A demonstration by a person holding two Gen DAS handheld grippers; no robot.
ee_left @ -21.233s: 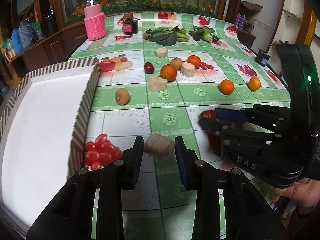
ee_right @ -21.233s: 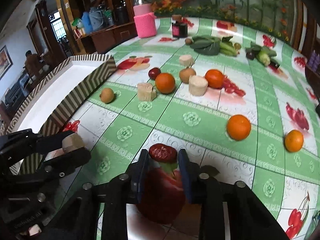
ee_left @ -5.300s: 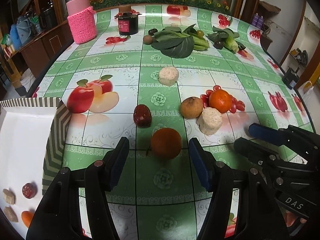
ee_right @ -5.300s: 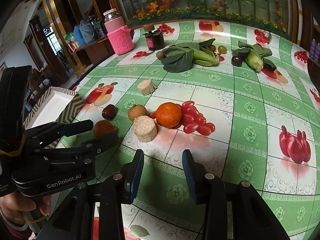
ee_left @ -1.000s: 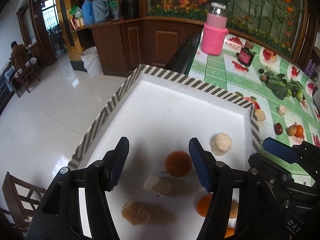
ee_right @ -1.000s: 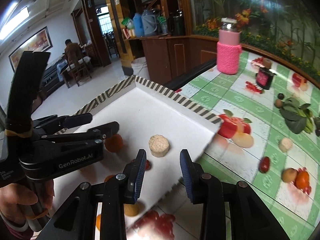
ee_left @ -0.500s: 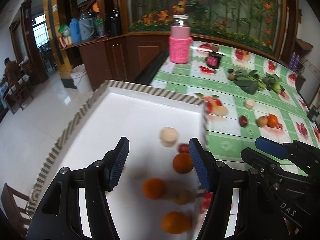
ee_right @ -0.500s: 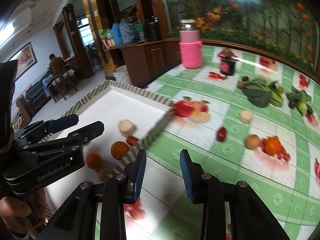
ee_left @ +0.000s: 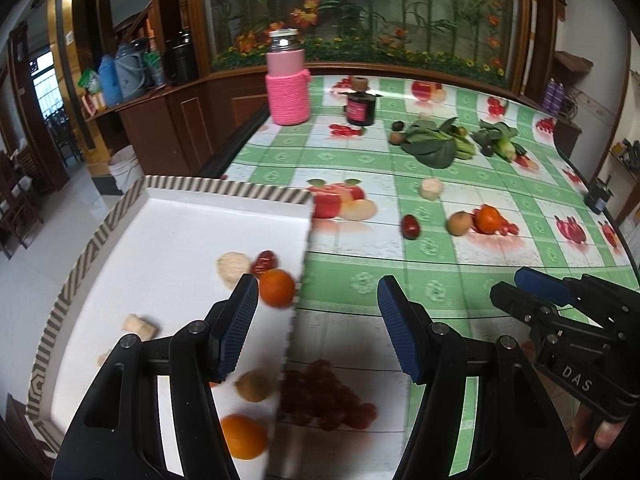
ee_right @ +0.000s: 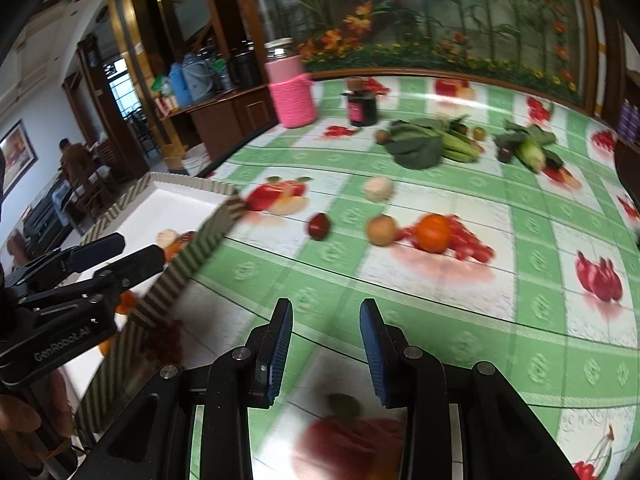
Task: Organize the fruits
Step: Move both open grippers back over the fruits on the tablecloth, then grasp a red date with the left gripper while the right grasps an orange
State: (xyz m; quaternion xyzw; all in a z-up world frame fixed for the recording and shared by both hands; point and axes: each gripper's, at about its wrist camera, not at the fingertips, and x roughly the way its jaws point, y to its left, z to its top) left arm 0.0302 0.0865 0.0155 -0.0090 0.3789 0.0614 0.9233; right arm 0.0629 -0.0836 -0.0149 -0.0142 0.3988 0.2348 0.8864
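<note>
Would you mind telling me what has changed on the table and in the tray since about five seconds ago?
The orange and the round beige chunk left the table; both now lie in the striped tray as orange and chunk. Left gripper and right gripper are empty. Date, brown fruit and far orange stayed.

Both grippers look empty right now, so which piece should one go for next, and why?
Probably the right gripper should reach forward to the dark red fruit. Both grippers hold nothing, that fruit lies loose on the tablecloth, outside the white box, and it is the nearest piece left.
</note>
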